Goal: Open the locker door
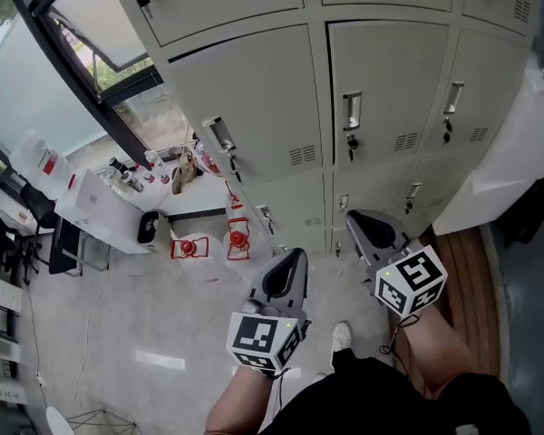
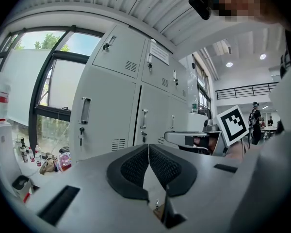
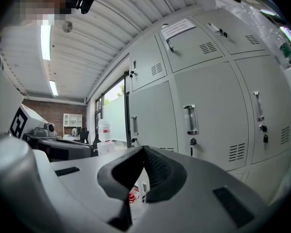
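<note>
A bank of pale grey lockers fills the top of the head view. The middle locker door (image 1: pixel 390 89) is closed, with a metal handle (image 1: pixel 351 111) and a key below it. My left gripper (image 1: pixel 296 256) is shut and empty, held low and well short of the lockers. My right gripper (image 1: pixel 352 217) is also shut and empty, its tip pointing at the lower lockers without touching them. In the left gripper view the jaws (image 2: pixel 149 147) meet, with closed doors and a handle (image 2: pixel 85 110) beyond. In the right gripper view the jaws (image 3: pixel 144 150) meet before a handle (image 3: pixel 190 119).
A tall window (image 1: pixel 82 71) stands left of the lockers. Below it sit a white table (image 1: pixel 100 208) with small bottles, and red-and-white bags (image 1: pixel 238 236) on the floor. A white draped thing (image 1: pixel 512 161) stands at the right beside a wooden floor strip (image 1: pixel 467 270). My shoe (image 1: pixel 341 336) shows below.
</note>
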The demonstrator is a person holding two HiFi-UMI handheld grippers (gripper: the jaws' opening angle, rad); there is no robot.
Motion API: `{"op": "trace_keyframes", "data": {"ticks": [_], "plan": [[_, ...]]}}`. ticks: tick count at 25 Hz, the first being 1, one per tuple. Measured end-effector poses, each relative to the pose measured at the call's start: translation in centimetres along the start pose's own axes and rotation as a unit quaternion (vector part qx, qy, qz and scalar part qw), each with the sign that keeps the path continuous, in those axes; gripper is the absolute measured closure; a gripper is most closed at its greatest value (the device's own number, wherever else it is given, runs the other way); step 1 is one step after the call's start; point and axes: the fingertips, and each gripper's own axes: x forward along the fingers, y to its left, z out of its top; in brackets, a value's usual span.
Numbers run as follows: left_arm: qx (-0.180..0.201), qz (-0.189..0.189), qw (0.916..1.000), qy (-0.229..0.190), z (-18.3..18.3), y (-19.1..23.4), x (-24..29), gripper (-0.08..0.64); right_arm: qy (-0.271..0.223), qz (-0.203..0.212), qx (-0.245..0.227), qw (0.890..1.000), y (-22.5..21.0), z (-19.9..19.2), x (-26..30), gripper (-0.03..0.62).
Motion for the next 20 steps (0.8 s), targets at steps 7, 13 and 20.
{"op": "trace_keyframes", "data": {"ticks": [7,13,20], "plan": [[-0.007,0.006,1.0000,-0.001,0.7,1.4,3.5,0.540,-0.004,-0.002,0.001,1.000,-2.8,0.7,2.3,0.538],[-0.003,0.004,1.0000,-0.007,1.6,1.8,6.7,0.540,-0.010,-0.008,-0.001,1.000,-5.8,1.5,3.6,0.538],[0.006,0.000,0.9999,-0.013,2.7,1.8,8.9,0.540,-0.016,-0.012,-0.006,1.000,-8.1,2.4,4.9,0.538]]}}
